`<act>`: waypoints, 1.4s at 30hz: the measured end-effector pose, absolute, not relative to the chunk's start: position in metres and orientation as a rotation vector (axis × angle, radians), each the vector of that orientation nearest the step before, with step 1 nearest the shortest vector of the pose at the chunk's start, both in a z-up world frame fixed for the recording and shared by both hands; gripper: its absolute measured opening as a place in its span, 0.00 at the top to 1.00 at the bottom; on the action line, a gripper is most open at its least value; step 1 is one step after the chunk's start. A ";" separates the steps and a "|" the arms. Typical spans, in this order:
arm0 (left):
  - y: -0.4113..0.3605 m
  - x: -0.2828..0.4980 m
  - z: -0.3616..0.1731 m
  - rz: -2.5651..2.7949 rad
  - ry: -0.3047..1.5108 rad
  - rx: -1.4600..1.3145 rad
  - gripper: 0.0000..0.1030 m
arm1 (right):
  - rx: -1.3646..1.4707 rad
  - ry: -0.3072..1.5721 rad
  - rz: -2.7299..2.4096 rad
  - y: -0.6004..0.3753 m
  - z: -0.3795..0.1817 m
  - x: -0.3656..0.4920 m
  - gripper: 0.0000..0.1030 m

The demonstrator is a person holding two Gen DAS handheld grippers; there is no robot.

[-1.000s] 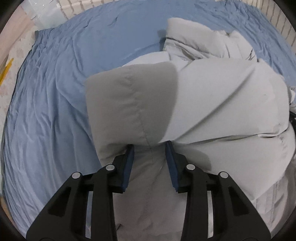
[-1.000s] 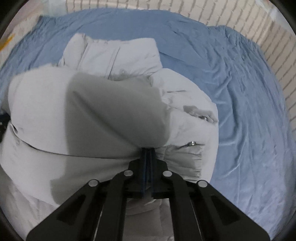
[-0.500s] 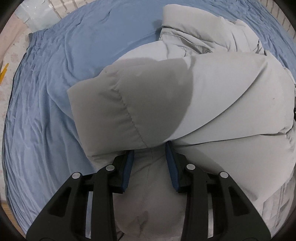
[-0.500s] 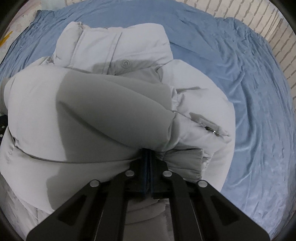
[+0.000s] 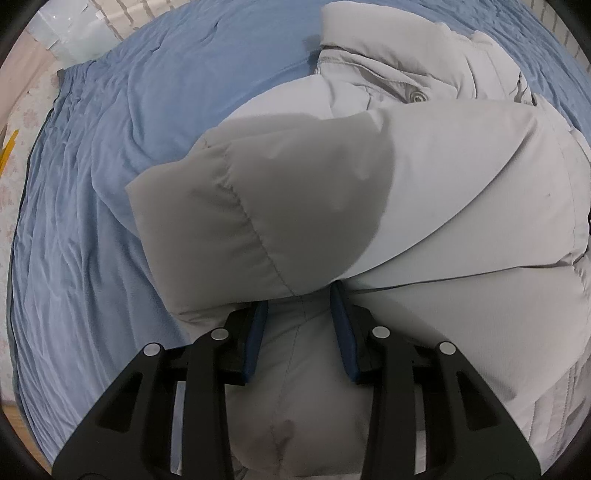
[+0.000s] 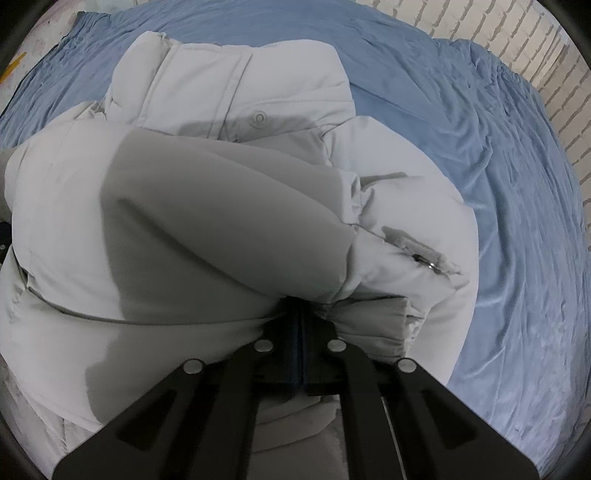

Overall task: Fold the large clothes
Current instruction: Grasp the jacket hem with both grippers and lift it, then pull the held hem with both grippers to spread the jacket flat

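Note:
A pale grey puffer jacket [image 5: 424, 192] lies on a blue bedsheet [image 5: 92, 221], its lower part folded up over its body. My left gripper [image 5: 299, 299] is shut on a thick padded fold of the jacket, the blue pads pressing on either side of it. The same jacket [image 6: 221, 206] fills the right wrist view, collar and snap button [image 6: 258, 118] at the far end. My right gripper [image 6: 300, 306] is shut on the jacket's edge, its pads almost together and its tips buried in fabric. A zip pocket [image 6: 417, 251] shows to the right of it.
The blue bedsheet [image 6: 498, 221] spreads around the jacket on all sides. A white brick-pattern wall [image 6: 517, 44] runs along the far right. Beyond the sheet's left edge are a pale floral surface [image 5: 22, 122] and a translucent box [image 5: 70, 33].
Both grippers have sunk toward the bed with the held fold, so the jacket looms larger and the fold lies further over the collar end. Neither grip changed.

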State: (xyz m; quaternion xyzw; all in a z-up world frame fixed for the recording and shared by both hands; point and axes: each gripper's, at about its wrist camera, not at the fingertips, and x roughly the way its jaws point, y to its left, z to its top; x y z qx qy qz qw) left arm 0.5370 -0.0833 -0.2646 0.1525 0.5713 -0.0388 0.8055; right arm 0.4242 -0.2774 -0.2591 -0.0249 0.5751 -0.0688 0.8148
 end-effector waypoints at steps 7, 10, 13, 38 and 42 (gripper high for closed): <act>-0.089 0.538 -0.268 -0.080 1.224 0.336 0.64 | -0.049 1.228 -0.147 -0.272 -0.257 0.421 0.98; -0.091 0.537 -0.270 -0.077 1.225 0.343 0.64 | -0.046 1.230 -0.145 -0.271 -0.257 0.421 0.98; -0.092 0.539 -0.272 -0.075 1.229 0.343 0.64 | -0.040 1.235 -0.142 -0.271 -0.257 0.421 0.98; -0.010 0.308 -0.184 -0.125 1.040 0.205 0.31 | 0.203 1.036 -0.200 -0.312 -0.201 0.154 0.61; 0.006 0.252 -0.206 -0.145 1.134 0.162 0.56 | 0.235 1.040 -0.223 -0.304 -0.210 0.118 0.61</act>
